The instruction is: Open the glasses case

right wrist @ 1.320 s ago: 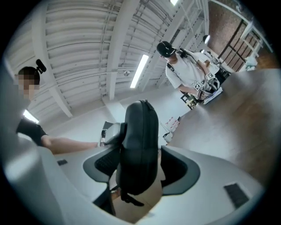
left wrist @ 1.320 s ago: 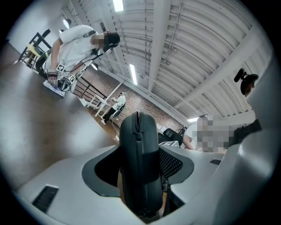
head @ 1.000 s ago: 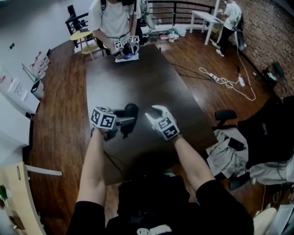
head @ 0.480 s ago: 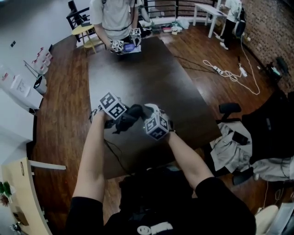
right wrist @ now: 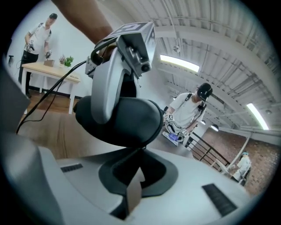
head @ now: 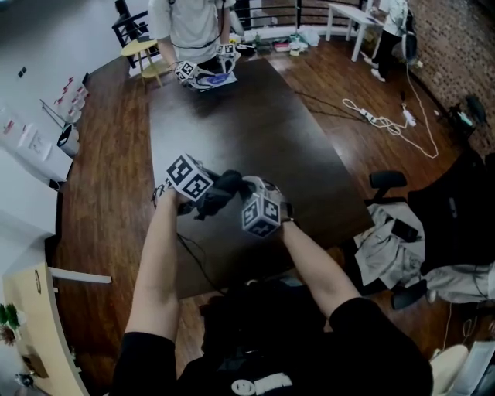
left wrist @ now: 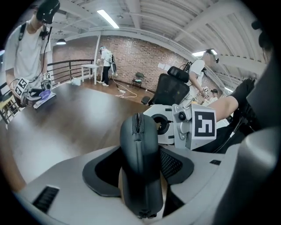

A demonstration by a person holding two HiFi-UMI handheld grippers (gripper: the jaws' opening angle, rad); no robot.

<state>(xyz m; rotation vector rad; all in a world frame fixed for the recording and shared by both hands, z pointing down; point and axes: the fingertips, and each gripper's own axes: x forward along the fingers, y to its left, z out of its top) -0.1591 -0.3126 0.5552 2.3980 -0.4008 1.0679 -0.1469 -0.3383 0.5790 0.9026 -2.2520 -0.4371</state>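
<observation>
Brown plank floor (head: 100,178) all round, with a white cable (head: 387,139) looped across it at the right. On it, a long dark table (head: 255,131), bare over most of its top. At the far end, a person in a pale shirt (head: 192,23), standing, with two marker-cube grippers of their own over a blue thing (head: 219,77). Off the table's right edge, a black chair (head: 383,189) and a heap of pale clothing (head: 385,246).

Nearer, above the near half of the table, two bare forearms (head: 309,255) reaching in from black sleeves, brought close together.

Left gripper (left wrist: 139,176): clamped on the glasses case (left wrist: 139,145), one pad against each broad face. Case black and rounded, held clear of the tabletop, standing on its edge between the jaws with one end pointing away. Up the middle of the narrow side facing the camera, the zip (left wrist: 138,125), done up along all the length in sight.

Right gripper (right wrist: 133,182): just beside the left one, pointing at the same case from the other side. Jaws just closed, now pressed fully together right under the case's curved end. From the case's seam down to the meeting point, a thin dark strand; whether a zip tab is caught there, too small to tell.
</observation>
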